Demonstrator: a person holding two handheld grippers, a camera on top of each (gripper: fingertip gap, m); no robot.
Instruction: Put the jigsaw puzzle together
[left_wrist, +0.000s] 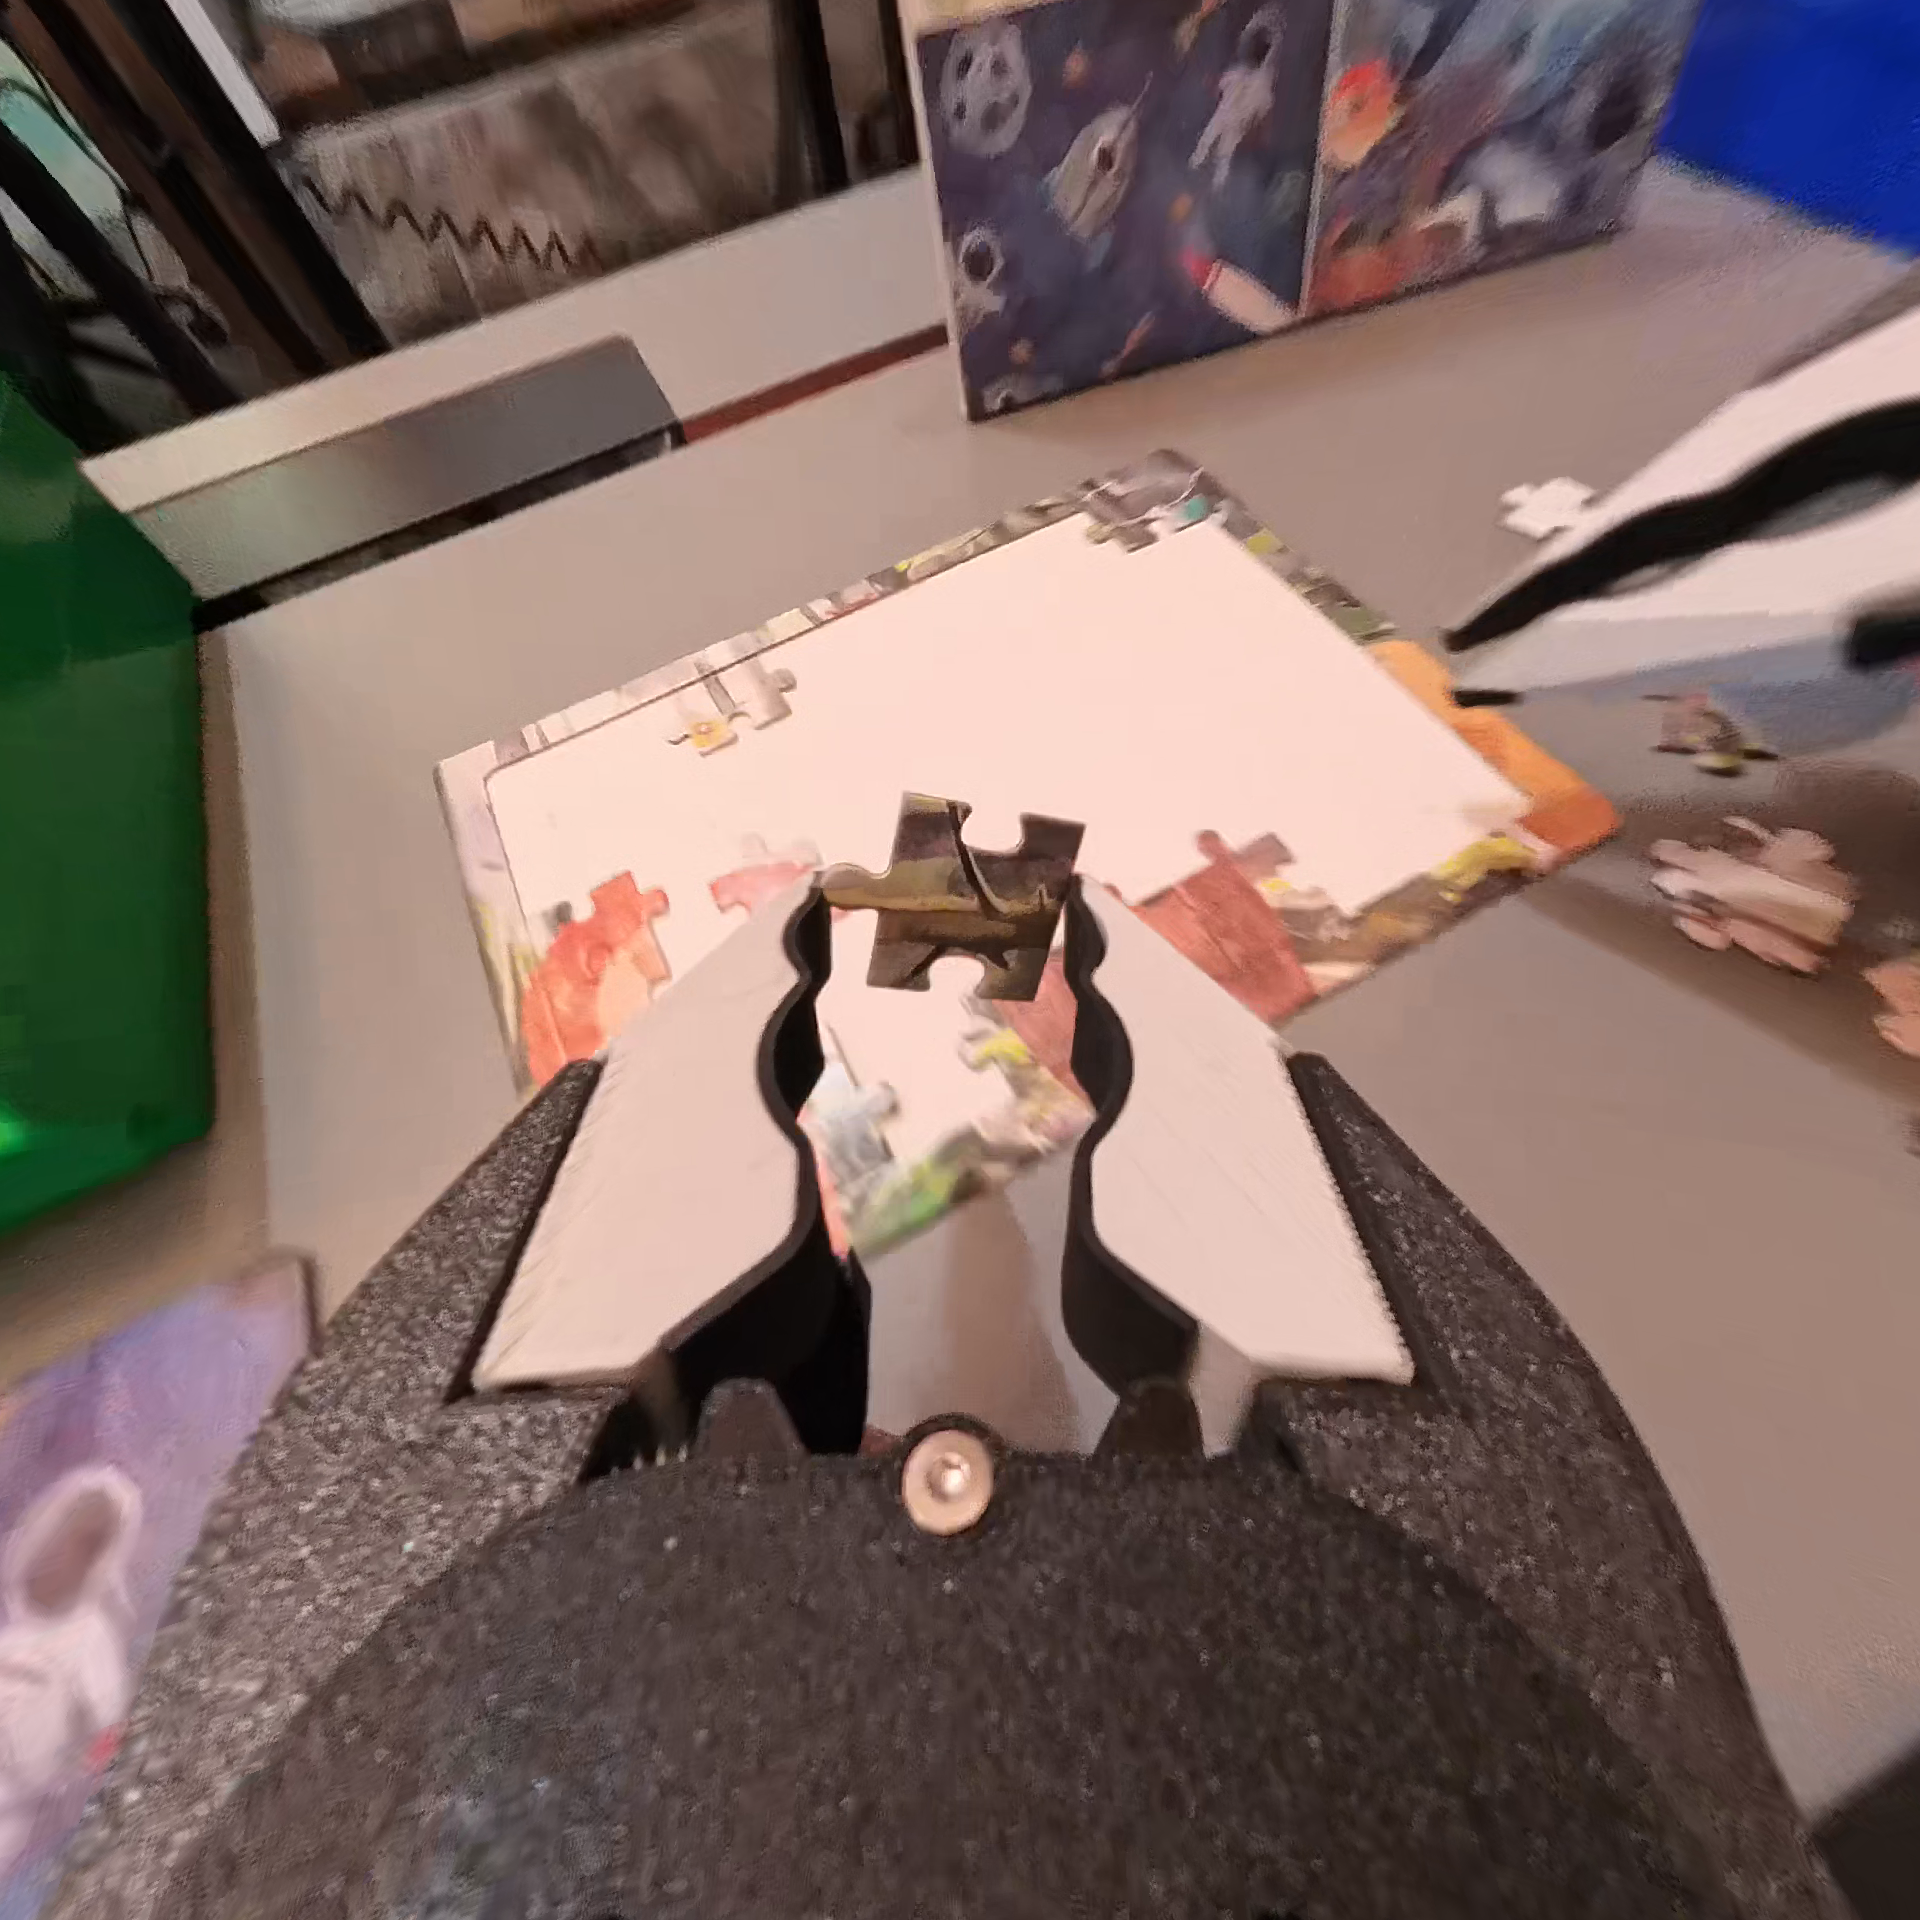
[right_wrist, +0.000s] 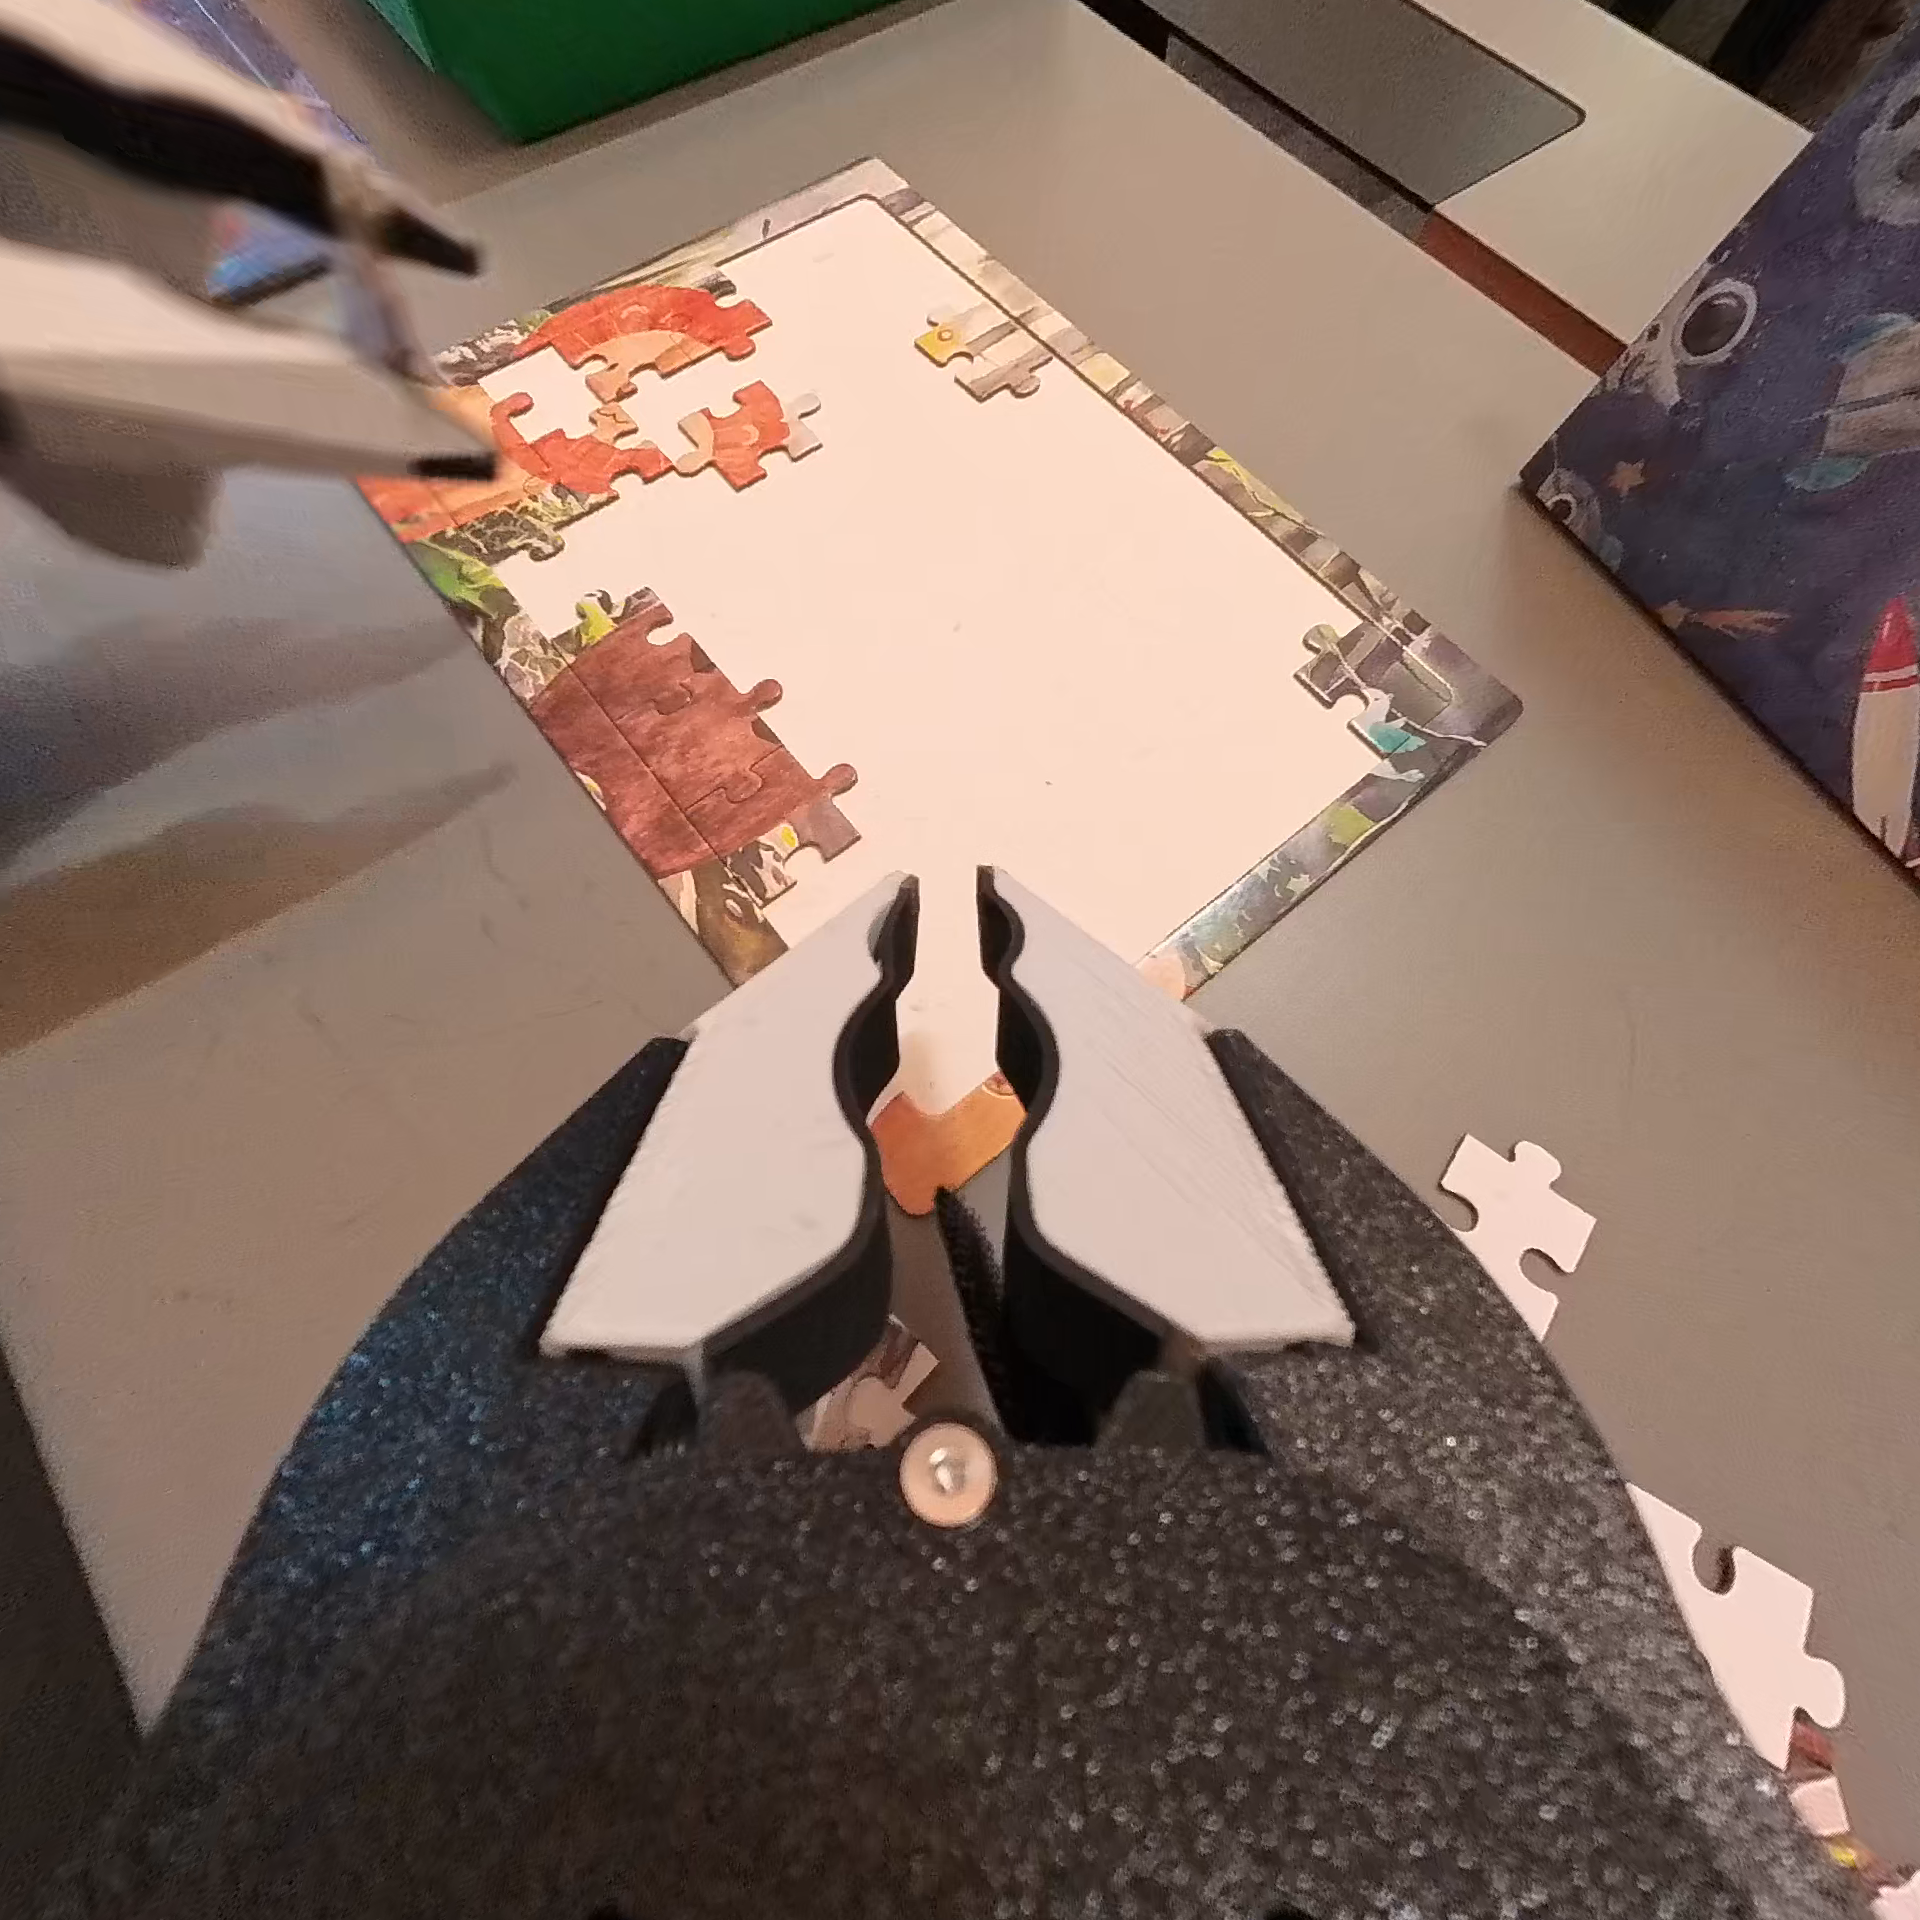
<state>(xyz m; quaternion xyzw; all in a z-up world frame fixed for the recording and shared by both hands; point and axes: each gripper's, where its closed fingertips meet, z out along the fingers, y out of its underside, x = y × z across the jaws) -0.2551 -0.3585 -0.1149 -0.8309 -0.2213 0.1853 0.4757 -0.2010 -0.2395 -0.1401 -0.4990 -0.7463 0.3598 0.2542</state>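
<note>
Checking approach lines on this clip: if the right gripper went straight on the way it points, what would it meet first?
Most likely the bare white inside of the puzzle tray, just beyond the right gripper. Its jaws stand slightly apart and hold nothing. No placed pieces lie directly ahead, though depth is hard to judge.

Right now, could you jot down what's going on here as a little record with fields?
Left gripper: shut on a dark puzzle piece, held above the puzzle board
Right gripper: slightly open, holding nothing
Board: mostly bare white; red and brown pieces joined along one side
Loose pieces: on the grey table, some face down
Nearby: space-themed box, green bin
</note>
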